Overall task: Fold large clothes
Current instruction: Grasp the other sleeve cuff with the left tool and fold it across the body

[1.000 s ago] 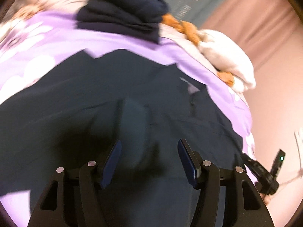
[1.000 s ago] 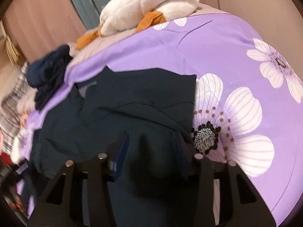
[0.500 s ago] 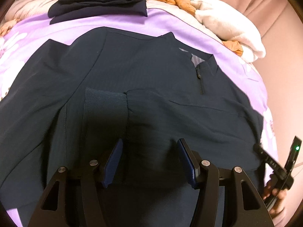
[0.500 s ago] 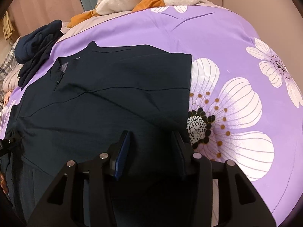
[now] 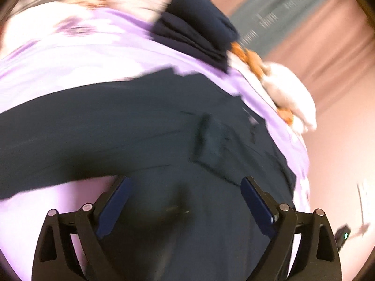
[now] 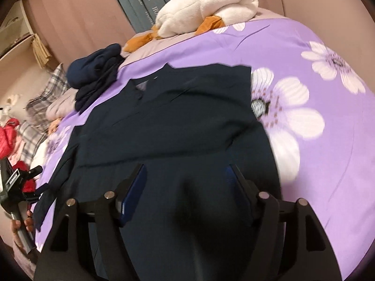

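Jacket [image 6: 178, 121] dark, soft, floppy, light, flat on purple bed [image 6: 316, 53]. Left gripper [image 5: 185, 192] wide, holding nothing. Right gripper [image 6: 187, 182] wide too. Best grab: bottom edge, both corners.

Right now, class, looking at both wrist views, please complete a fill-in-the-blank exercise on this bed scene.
1. The dark navy garment lies spread on a ____ floral bedspread.
2. The white plush toy has ____ feet.
3. Fingers of the left hand-held gripper and right hand-held gripper stand ____, gripping nothing.
4. The folded dark clothes sit ____ the garment's collar.

Missing: purple; orange; apart; beyond
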Motion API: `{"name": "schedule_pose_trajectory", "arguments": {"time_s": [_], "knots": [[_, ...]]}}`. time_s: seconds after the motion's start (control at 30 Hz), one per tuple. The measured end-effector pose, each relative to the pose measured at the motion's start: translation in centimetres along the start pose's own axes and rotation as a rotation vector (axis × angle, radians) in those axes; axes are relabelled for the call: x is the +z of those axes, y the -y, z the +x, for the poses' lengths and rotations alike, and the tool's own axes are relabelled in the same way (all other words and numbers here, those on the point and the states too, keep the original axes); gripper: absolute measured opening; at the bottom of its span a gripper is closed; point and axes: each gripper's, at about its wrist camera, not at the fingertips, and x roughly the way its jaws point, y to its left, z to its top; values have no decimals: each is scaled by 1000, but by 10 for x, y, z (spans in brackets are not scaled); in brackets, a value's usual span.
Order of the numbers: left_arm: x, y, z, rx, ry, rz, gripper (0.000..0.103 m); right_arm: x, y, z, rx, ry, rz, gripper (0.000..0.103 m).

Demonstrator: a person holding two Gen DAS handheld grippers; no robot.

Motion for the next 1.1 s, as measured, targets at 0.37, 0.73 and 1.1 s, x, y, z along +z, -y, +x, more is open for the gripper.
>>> {"name": "schedule_pose_trajectory", "arguments": {"time_s": [0.37,0.73,1.1], "knots": [[-37,-151,-96,-50,203,-475,94,-54,-38,-25,63,-14,37,72],[-42,-196,-77,-137,301,-716,94,-73,-71,-42,76,-28,-22,72],[-25,-218,-79,-21,399,-789,75,-72,-77,-48,48,-25,-51,72]]}}
